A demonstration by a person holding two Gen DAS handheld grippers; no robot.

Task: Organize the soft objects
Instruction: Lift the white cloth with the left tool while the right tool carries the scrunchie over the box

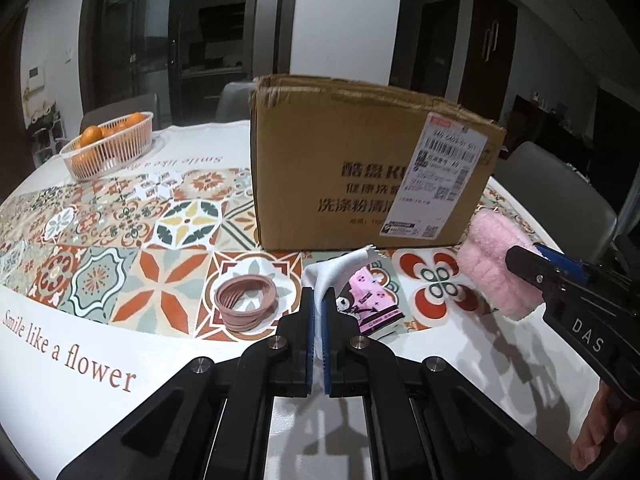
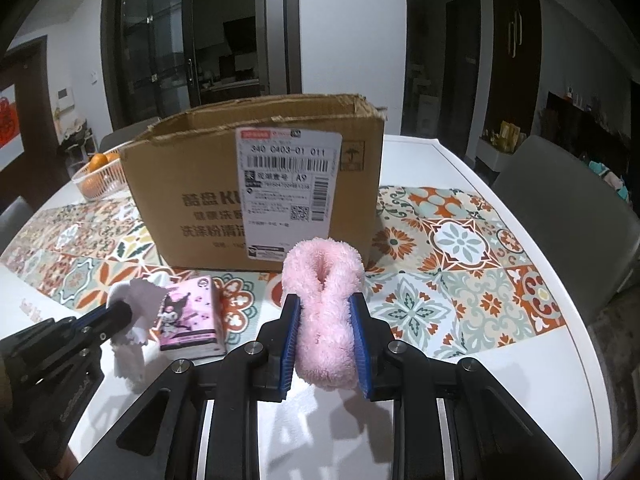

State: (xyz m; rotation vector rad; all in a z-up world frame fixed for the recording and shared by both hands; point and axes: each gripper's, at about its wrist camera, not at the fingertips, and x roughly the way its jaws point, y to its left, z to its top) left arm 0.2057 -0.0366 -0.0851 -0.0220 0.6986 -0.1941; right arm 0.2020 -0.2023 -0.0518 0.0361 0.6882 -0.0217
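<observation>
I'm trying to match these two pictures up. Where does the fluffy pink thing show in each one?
Left wrist view: the fluffy pink thing sits at the right edge, clamped in the right claw, in front of the box's right corner.
Right wrist view: it is at bottom centre, squeezed between the blue pads.
Shared landmark: the cardboard box with its white shipping label, behind it in both.

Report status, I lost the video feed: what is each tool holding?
Left tool shut on white cloth. Right tool shut on pink fluffy sock. Cardboard box open ahead, tissue pack beside.
</observation>
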